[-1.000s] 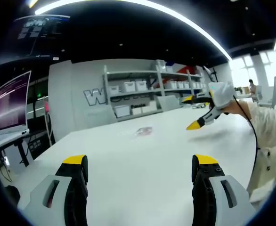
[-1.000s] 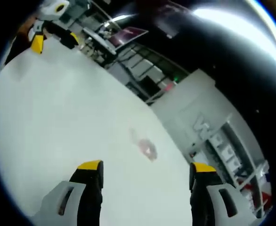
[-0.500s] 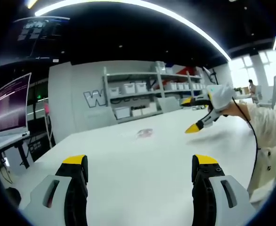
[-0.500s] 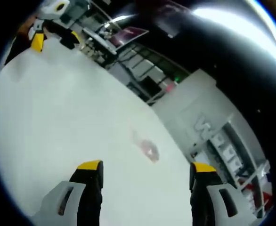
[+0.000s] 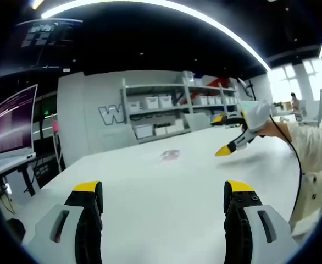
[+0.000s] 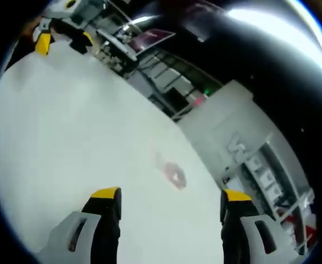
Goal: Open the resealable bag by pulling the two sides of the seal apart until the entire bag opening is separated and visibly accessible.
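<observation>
Left gripper [image 5: 164, 199] jaws spread wide, holding nothing, above the white table [image 5: 166, 187]. Right gripper [image 6: 172, 212] likewise spread and empty; in the left gripper view it hangs over the table's far right [image 5: 222, 133], held in a gloved hand [image 5: 258, 115]. Bag [image 5: 169, 155] lies flat mid-table, well apart from both grippers; seal state unclear. Shelves [image 5: 172, 107] behind.

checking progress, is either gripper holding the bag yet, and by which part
Nothing is held. The left gripper and right gripper are both open and apart from the bag lying on the table.
</observation>
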Demonstrator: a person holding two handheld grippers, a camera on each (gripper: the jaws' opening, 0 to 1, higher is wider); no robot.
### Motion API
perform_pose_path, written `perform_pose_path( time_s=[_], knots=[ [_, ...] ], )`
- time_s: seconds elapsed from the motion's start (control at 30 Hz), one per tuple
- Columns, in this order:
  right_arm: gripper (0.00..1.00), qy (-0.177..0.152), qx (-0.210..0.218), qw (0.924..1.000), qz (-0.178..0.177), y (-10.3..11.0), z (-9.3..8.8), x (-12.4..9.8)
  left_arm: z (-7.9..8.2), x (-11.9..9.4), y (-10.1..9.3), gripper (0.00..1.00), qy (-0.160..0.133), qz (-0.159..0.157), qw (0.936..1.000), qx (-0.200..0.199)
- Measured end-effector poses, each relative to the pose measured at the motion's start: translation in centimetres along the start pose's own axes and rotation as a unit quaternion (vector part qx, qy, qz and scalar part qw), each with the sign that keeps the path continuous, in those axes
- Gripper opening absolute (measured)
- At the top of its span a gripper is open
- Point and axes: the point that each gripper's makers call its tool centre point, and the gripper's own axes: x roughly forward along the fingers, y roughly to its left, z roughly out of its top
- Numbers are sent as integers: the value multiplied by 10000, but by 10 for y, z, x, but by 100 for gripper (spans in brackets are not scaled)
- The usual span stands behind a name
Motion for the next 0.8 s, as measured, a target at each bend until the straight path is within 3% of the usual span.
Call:
perform_pose_path(
  time_s=[0.8],
  knots=[
    [72, 15, -189, 9998, 54, 3, 3, 8, -2, -1, -4, 90, -2, -28, 10000, -15]
  ],
)
